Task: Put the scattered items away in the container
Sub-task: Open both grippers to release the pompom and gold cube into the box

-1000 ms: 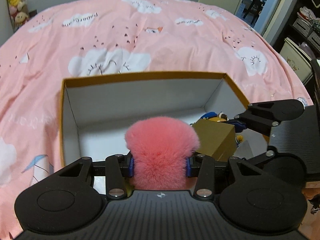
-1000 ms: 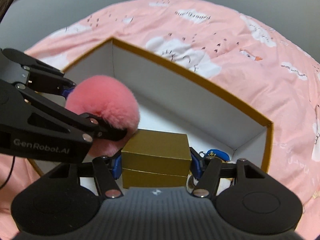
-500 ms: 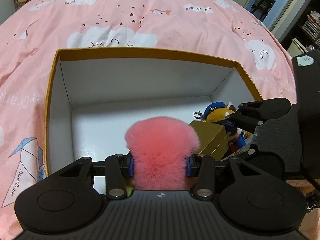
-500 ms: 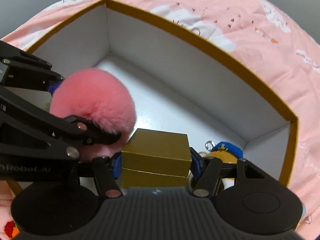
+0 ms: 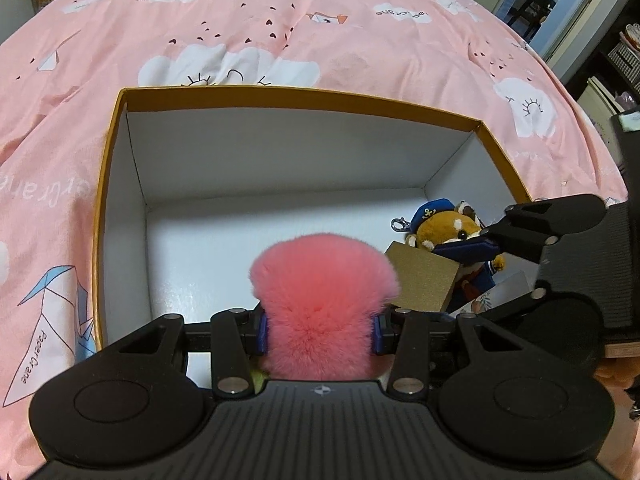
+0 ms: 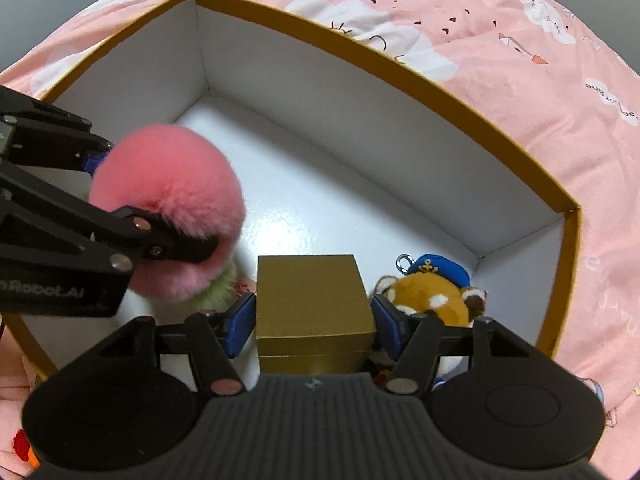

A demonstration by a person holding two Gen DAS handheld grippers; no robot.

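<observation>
A gold-rimmed cardboard box with white inside sits open on the bed. My left gripper is shut on a fluffy pink pompom, held inside the box near its front; the pompom also shows in the right wrist view, with a green fluffy bit under it. My right gripper is shut on a small gold box, low inside the container; the gold box also shows in the left wrist view. A plush animal keychain with a blue cap lies in the box's right corner.
The box rests on a pink bedspread with cloud prints. A patterned card lies by the plush. Shelves and a doorway are at the far right. The box's back half shows bare white floor.
Both grippers have moved forward and down into the box with their loads. The plush keychain has come fully into view beside the gold box.
</observation>
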